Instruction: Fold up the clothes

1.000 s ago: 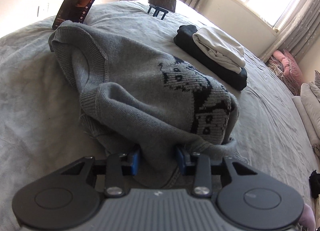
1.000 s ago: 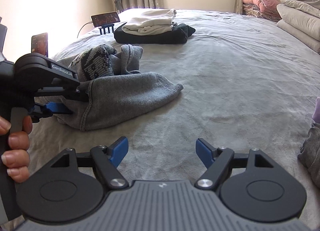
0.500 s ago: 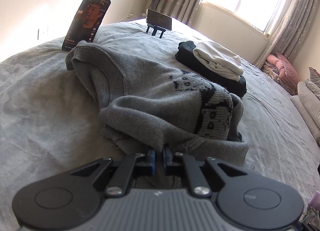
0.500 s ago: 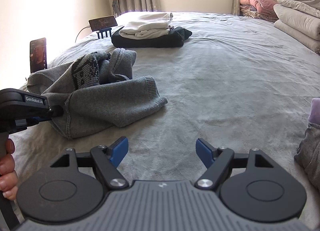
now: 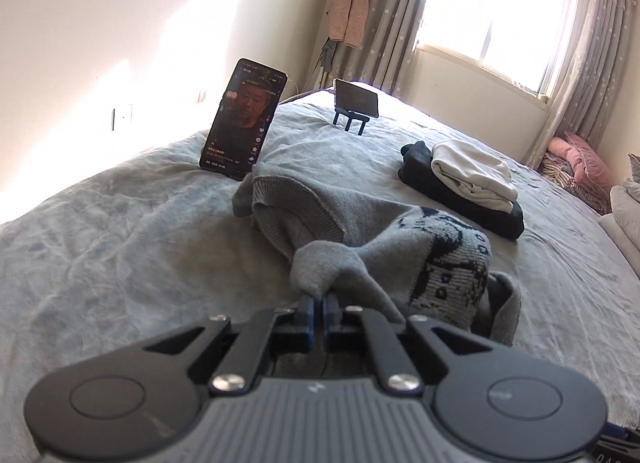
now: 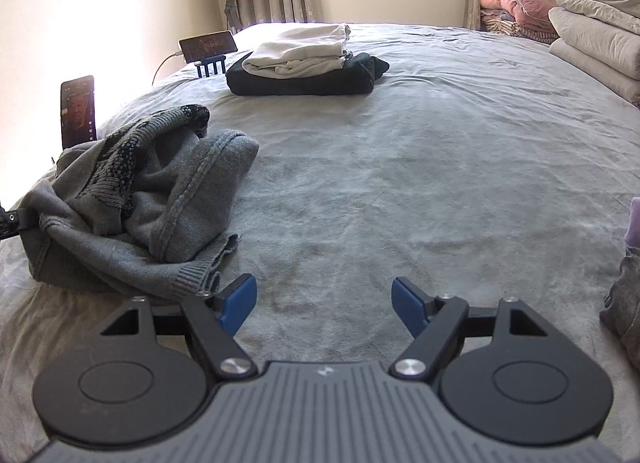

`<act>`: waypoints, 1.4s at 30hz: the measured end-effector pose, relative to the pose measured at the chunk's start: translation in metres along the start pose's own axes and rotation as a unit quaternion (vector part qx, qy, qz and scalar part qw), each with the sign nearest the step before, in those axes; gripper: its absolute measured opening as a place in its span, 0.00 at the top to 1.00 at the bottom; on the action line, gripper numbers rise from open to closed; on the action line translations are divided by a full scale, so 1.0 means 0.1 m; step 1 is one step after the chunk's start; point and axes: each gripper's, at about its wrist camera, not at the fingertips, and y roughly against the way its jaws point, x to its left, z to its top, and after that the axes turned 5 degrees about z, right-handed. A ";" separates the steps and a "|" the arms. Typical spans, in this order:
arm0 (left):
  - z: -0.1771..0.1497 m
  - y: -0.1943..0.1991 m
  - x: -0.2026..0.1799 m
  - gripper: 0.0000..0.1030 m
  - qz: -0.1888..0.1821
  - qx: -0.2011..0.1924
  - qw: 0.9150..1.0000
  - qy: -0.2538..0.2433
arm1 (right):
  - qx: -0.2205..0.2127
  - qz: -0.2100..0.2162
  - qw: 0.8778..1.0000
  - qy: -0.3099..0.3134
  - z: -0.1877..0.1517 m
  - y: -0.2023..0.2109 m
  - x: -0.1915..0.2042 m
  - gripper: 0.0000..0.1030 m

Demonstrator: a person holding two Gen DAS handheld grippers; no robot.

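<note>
One crumpled grey sweater [image 5: 360, 231], pinched by the left gripper [image 5: 319, 305], stretches toward the phone [image 5: 244, 125]; right gripper [image 6: 324, 305] gapes empty.

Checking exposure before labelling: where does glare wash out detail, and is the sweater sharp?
Left wrist view: the window is blown out, sun patches bleach the wall, yet the grey sweater shows its knit clearly. Right wrist view: glare whitens the left wall; fisheye bends the bed.

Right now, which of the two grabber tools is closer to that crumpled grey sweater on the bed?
The left gripper: it is shut on a fold of the grey sweater. The right gripper is open over the bare bed cover, just right of the sweater's hem, not touching it.
</note>
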 end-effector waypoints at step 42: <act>0.24 -0.23 1.08 0.52 0.037 0.015 0.995 0.092 | 0.013 0.030 0.998 0.049 0.12 -0.41 0.60 0.24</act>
